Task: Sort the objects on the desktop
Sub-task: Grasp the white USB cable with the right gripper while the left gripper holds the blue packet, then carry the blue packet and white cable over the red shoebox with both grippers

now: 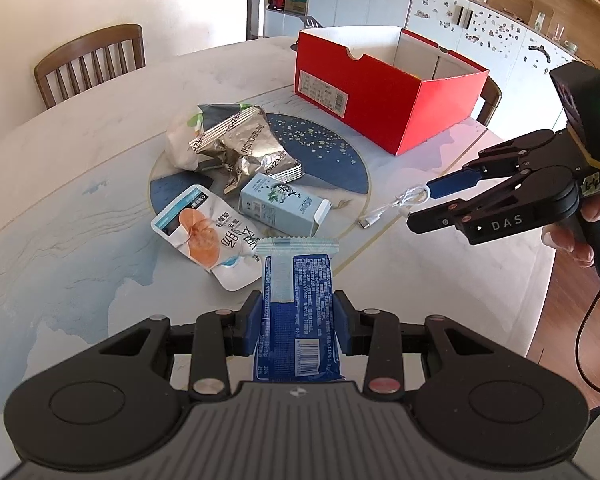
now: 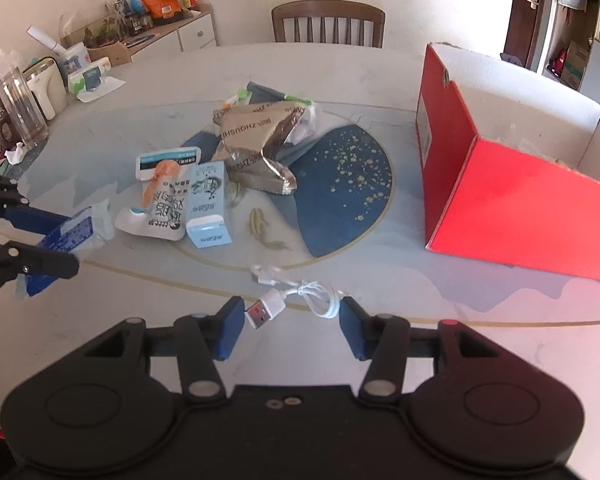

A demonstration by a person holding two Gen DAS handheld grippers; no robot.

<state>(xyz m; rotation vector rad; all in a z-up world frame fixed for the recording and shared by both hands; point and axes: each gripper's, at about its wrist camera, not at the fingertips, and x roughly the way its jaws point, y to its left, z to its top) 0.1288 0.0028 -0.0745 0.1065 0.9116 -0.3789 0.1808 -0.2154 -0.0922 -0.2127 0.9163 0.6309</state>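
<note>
Red shoebox (image 1: 384, 88), lidless and open at the top, stands at the far right of the round table (image 1: 60, 200); its white interior shows no clearly identifiable contents, though the floor of the box is largely hidden by its walls. Near the centre of the table, on the blue speckled inlay (image 1: 324, 152), lies a cluster of desktop objects: a crumpled silver foil bag (image 1: 244, 148), a small light-blue carton (image 1: 280, 204) lying on its side, and a white pouch with an orange picture (image 1: 204, 236) just beside it on the left. The left claw (image 1: 298, 316) is closed on a blue snack wrapper (image 1: 296, 280), held above the near edge of the table with its crimped end pointing away from the camera. The right claw (image 2: 292, 324) hangs low over the table with its blue pads spread apart, gripping nothing; a white USB cable (image 2: 296, 292) lies coiled on the table between and just ahead of the pads. In the left wrist view the right claw (image 1: 420, 208) enters from the right, tilted downward toward the cable, held in a hand (image 1: 572, 236). A wooden chair (image 1: 92, 64) stands at the far side.
</note>
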